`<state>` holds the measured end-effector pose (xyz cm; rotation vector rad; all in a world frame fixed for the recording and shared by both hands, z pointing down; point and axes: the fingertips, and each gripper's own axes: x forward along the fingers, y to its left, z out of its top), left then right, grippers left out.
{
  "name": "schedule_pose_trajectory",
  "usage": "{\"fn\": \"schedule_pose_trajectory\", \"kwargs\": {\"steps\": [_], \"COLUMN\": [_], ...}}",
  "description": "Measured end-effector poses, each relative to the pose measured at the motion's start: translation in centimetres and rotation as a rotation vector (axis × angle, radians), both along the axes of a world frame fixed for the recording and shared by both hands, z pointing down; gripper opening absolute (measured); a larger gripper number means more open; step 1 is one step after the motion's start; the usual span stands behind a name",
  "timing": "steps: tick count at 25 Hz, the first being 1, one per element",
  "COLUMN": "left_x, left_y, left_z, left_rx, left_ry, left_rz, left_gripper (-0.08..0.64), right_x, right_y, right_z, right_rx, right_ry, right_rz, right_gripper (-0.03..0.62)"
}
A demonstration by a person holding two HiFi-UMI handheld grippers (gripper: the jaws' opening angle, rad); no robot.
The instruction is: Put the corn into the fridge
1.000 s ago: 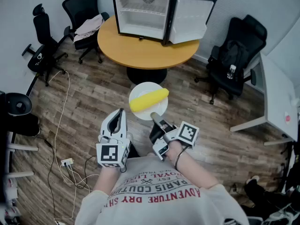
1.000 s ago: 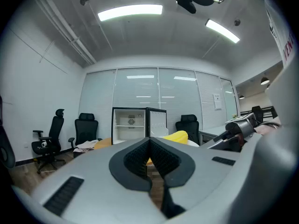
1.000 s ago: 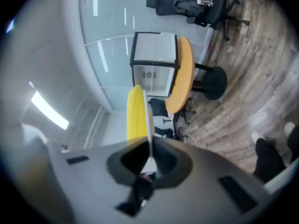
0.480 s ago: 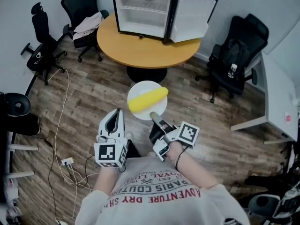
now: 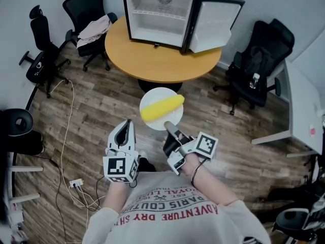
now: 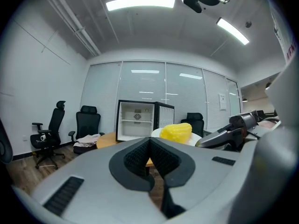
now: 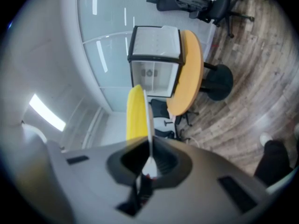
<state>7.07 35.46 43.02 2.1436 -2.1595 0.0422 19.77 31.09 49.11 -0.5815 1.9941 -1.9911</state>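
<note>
A yellow corn cob [image 5: 161,108] lies on a small white plate [image 5: 152,96], held out level over the wooden floor. My right gripper [image 5: 168,125] is shut on the plate's near rim. In the right gripper view the plate [image 7: 148,125] shows edge-on between the pads, with the corn [image 7: 136,113] on its left side. My left gripper [image 5: 127,122] hangs beside the plate to the left, shut on nothing; its pads [image 6: 140,157] meet. The small black fridge [image 5: 158,14] stands on the round table ahead, its door [image 5: 216,25] swung open and its white inside showing.
The round wooden table [image 5: 152,60] carries the fridge on a dark pedestal. Black office chairs [image 5: 89,11] stand at the left, one with clothes on it, and another chair [image 5: 259,67] at the right. A white desk [image 5: 302,111] is at the right edge. Cables [image 5: 71,151] trail across the floor.
Both grippers and the plate with the corn have moved forward a little toward the table. The grip on the plate is unchanged.
</note>
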Motion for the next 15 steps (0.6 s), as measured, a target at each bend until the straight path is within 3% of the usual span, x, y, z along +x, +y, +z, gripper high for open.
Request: {"fn": "schedule_pose_trajectory", "kwargs": {"steps": [15], "left_x": [-12.6], "left_y": [-10.9], "left_z": [-1.9], "left_rx": [0.005], "left_ry": [-0.033], "left_rz": [0.12], "left_gripper": [0.025], "right_x": [-12.8], "right_y": [-10.8], "right_z": [-1.9], "right_rx": [0.015], "right_ry": [-0.024], "right_rz": [0.124], "right_gripper": [0.037]}}
